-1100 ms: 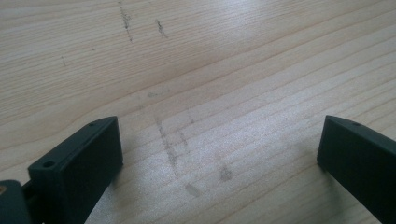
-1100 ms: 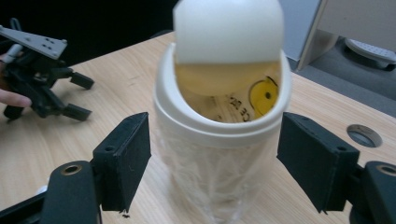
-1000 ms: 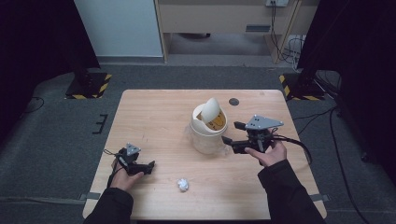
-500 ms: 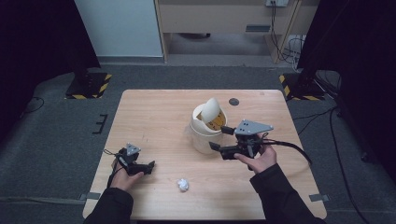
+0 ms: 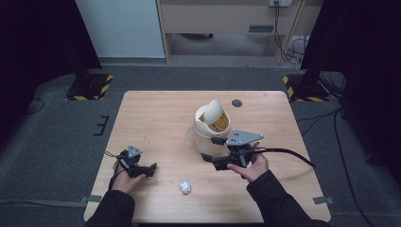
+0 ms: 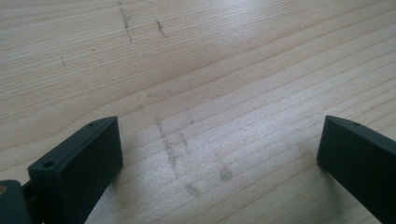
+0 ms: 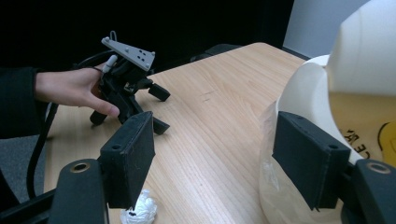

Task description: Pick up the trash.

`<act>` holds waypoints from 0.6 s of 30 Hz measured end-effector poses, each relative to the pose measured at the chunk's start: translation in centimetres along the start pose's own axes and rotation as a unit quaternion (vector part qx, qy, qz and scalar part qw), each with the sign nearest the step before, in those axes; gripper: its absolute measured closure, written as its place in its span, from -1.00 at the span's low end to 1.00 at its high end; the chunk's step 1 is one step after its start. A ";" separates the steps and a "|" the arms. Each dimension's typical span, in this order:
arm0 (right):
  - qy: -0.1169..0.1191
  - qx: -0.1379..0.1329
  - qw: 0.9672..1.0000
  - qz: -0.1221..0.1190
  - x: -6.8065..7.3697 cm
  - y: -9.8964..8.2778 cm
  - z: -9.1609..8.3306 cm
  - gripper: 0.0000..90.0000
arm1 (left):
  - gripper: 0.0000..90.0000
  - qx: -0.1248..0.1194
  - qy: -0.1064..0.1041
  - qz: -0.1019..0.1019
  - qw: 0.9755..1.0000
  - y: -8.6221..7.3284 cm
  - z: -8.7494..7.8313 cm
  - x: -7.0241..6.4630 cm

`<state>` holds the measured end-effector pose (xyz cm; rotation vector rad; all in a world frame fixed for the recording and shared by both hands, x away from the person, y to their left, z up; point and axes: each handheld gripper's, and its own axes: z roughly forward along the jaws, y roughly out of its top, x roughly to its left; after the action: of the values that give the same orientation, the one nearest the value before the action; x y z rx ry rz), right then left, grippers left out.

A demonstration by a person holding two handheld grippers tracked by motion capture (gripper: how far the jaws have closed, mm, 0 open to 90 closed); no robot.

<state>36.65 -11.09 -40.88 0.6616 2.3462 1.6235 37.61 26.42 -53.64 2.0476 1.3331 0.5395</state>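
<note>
Risk, as I judged it: right gripper (image 5: 211,149), jaws apart and just narrowing on nothing, could tip the bin (image 5: 208,127); left gripper (image 5: 146,169) lay open.

My black right gripper (image 5: 210,150) wears a grey plate; my left gripper (image 5: 152,167) is black too. Cream-white bin (image 5: 211,124) with a yellow inside, white crumpled paper (image 5: 185,187), and a pale wood-grain table (image 5: 156,118) with dark scuffs.
</note>
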 end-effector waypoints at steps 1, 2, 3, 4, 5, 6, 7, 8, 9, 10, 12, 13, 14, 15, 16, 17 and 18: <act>0.000 0.003 1.000 -0.004 0.1 0.0 0.1 -0.34 | -1.00 0.000 0.000 0.000 1.000 0.0 0.0 0.0; 0.001 0.005 1.000 -0.011 0.3 0.0 0.2 -0.34 | -1.00 0.000 0.000 0.000 1.000 0.0 0.0 0.0; 0.005 0.008 1.000 -0.014 0.5 -0.1 0.4 -0.33 | -1.00 0.000 0.000 0.000 1.000 0.0 0.0 0.0; 0.010 0.008 1.000 -0.015 0.7 -0.2 0.7 -0.33 | -1.00 0.000 0.000 0.000 1.000 0.0 0.0 0.0; 0.016 0.014 1.000 -0.017 1.0 -0.4 1.1 -0.34 | -1.00 0.000 0.000 0.000 1.000 0.0 0.0 0.0; 0.020 0.018 0.999 -0.018 1.2 -0.5 1.3 -0.34 | -1.00 0.000 0.000 0.000 1.000 0.0 0.0 0.0; 0.024 0.024 0.999 -0.020 1.5 -0.7 1.6 -0.34 | -1.00 0.000 0.000 0.000 1.000 0.0 0.0 0.0; 0.028 0.025 0.999 -0.018 1.6 -1.0 1.9 -0.34 | -1.00 0.000 0.000 0.000 1.000 0.0 0.0 0.0; 0.032 0.030 0.999 -0.017 1.8 -1.3 2.2 -0.34 | -1.00 0.000 -0.001 0.000 1.000 0.0 0.0 0.0; 0.033 0.034 0.999 -0.018 1.9 -1.5 2.4 -0.34 | -1.00 0.000 -0.001 0.000 1.000 0.0 0.0 0.0; 0.034 0.045 0.998 -0.023 2.1 -2.0 3.0 -0.34 | -1.00 0.000 -0.001 0.001 1.000 0.0 0.0 0.0; 0.034 0.047 0.998 -0.023 2.2 -2.2 3.1 -0.34 | -1.00 0.000 -0.001 0.001 1.000 0.0 0.0 0.0; 0.035 0.049 0.998 -0.024 2.2 -2.4 3.3 -0.34 | -1.00 0.000 -0.001 0.001 1.000 0.0 0.0 0.0; 0.037 0.050 0.998 -0.024 2.3 -2.5 3.5 -0.33 | -1.00 0.000 -0.001 0.001 1.000 0.0 0.0 0.0; 0.040 0.050 0.998 -0.022 2.4 -2.8 3.8 -0.32 | -1.00 0.000 -0.001 0.001 1.000 0.0 0.0 0.0; 0.042 0.050 0.998 -0.021 2.5 -2.9 3.9 -0.32 | -1.00 0.000 -0.001 0.001 1.000 0.0 0.0 0.0; 0.044 0.051 0.998 -0.021 2.6 -3.1 4.1 -0.31 | -1.00 0.000 -0.001 0.001 1.000 0.0 0.0 0.0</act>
<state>35.34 -7.33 -45.06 0.5670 2.5021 1.5528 37.65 26.43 -53.65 2.0491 1.3287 0.5378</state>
